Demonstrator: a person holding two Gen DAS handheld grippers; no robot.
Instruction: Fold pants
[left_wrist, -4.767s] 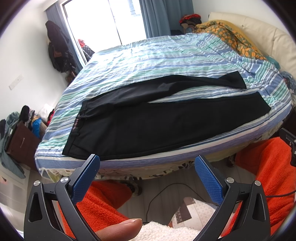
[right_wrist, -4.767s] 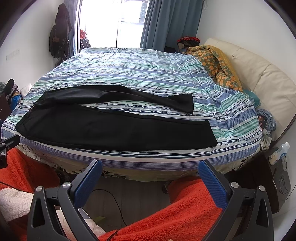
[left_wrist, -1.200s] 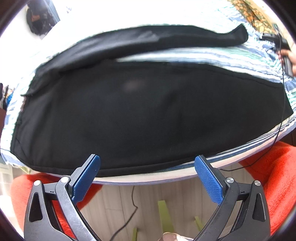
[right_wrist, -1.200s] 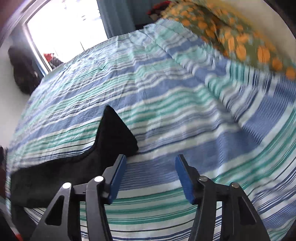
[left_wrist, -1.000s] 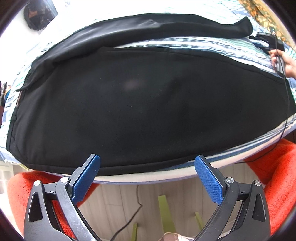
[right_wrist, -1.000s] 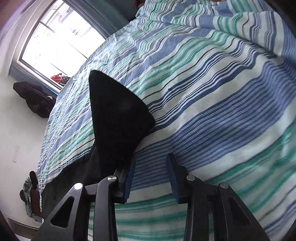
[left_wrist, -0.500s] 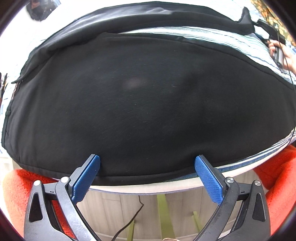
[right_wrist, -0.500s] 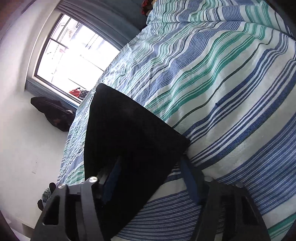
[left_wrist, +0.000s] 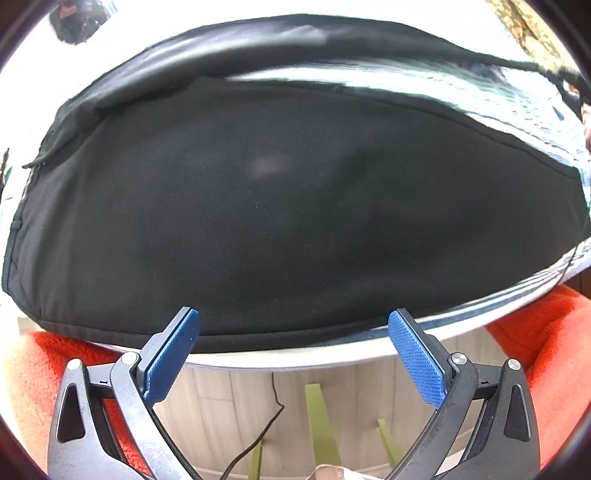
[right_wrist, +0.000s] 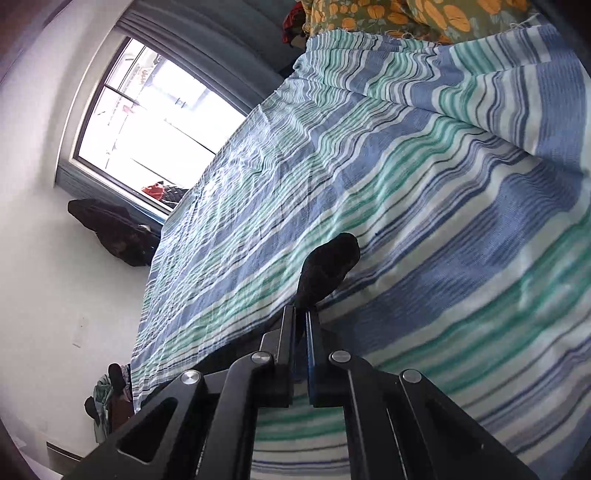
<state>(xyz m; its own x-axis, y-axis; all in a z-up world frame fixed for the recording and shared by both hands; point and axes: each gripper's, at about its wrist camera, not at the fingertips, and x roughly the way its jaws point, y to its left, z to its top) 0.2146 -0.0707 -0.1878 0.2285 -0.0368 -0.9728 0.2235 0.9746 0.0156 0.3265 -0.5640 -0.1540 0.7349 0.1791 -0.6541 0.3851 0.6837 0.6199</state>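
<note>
The black pants (left_wrist: 280, 206) lie spread across the striped bed and fill most of the left wrist view. Their near leg runs along the bed's front edge; the far leg (left_wrist: 295, 40) stretches toward the upper right. My left gripper (left_wrist: 293, 332) hangs open just above the near leg's lower seam, its blue pads either side of the seam with nothing between them. In the right wrist view my right gripper (right_wrist: 301, 317) is shut on the hem of the far pant leg (right_wrist: 327, 269), whose black tip sticks out past the fingers, lifted above the sheet.
The blue, green and white striped sheet (right_wrist: 424, 184) covers the bed. An orange-patterned quilt (right_wrist: 406, 18) lies at the head end. A window (right_wrist: 147, 122) and hanging dark clothes (right_wrist: 114, 229) are beyond. Orange fleece (left_wrist: 546, 350) and a floor cable (left_wrist: 266, 421) sit below the bed edge.
My right gripper closed on the far leg's hem and lifted it off the sheet. My left gripper came lower and closer over the near leg, still open.
</note>
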